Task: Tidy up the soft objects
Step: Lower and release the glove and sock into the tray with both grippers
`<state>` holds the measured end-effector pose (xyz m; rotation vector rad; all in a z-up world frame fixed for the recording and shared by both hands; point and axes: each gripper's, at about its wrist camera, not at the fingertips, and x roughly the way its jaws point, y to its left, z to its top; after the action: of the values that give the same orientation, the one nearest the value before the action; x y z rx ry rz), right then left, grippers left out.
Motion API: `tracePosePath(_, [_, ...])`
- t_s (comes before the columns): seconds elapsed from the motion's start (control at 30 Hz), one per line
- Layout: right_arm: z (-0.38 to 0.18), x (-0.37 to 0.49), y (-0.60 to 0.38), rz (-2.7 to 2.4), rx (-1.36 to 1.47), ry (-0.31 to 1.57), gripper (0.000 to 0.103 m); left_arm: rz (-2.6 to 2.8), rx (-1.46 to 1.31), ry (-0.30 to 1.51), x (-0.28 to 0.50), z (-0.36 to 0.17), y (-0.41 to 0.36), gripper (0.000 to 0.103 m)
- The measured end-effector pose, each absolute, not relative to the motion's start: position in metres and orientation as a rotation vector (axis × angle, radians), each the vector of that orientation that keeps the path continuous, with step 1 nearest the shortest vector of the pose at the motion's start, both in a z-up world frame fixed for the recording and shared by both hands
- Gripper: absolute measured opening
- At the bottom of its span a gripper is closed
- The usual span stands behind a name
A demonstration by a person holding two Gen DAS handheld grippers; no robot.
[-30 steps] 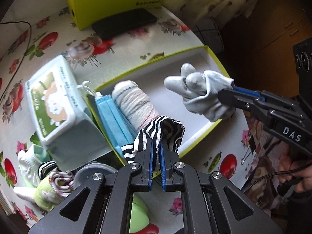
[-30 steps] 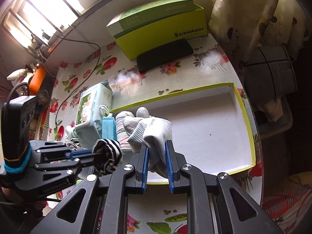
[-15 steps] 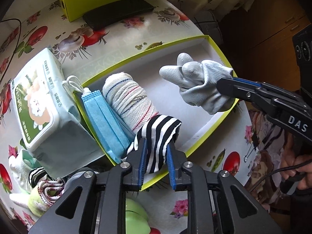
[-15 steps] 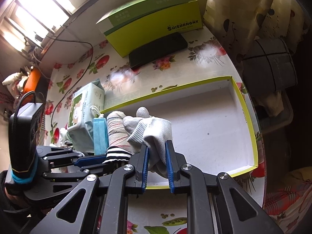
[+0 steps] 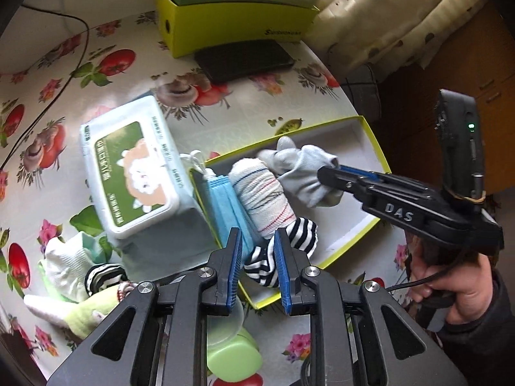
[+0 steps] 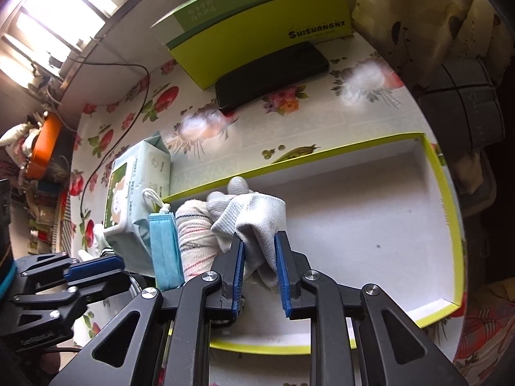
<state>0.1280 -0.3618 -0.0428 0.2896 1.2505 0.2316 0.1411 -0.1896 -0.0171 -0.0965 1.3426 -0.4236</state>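
Left tool (image 5: 257, 267) wide, striped sock (image 5: 283, 251) loose between its pads, dropped in tray (image 6: 444, 193). Right tool (image 6: 259, 270) opening around grey glove (image 6: 254, 215), 3 o'clock of bandage roll (image 5: 264, 193), packing items side by side.

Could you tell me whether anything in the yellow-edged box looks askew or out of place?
Yes. The striped sock droops over the box's near rim instead of lying inside beside the rolled cloth and blue masks. The grey glove is crumpled against the roll.
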Motion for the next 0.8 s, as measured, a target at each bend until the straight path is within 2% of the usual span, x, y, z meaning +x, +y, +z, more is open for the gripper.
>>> tracePosePath(0.07, [-0.049, 0.131, -0.357, 0.241, 0.293, 1.270, 0.021, -0.412, -0.105, 1.340, 0.140, -0.015, -0.186, 0.021])
tracePosePath(0.13, [-0.050, 0.131, -0.356, 0.245, 0.301, 1.280, 0.032, -0.403, -0.112, 1.337, 0.137, -0.015, -0.182, 0.021])
tracePosePath(0.17, [-0.048, 0.129, -0.357, 0.251, 0.311, 1.275, 0.035, -0.398, -0.116, 1.335, 0.136, -0.014, -0.180, 0.021])
tracePosePath(0.8, [0.019, 0.087, -0.340, 0.317, 0.241, 1.183, 0.049, -0.348, -0.116, 1.264, 0.116, 0.014, -0.161, 0.021])
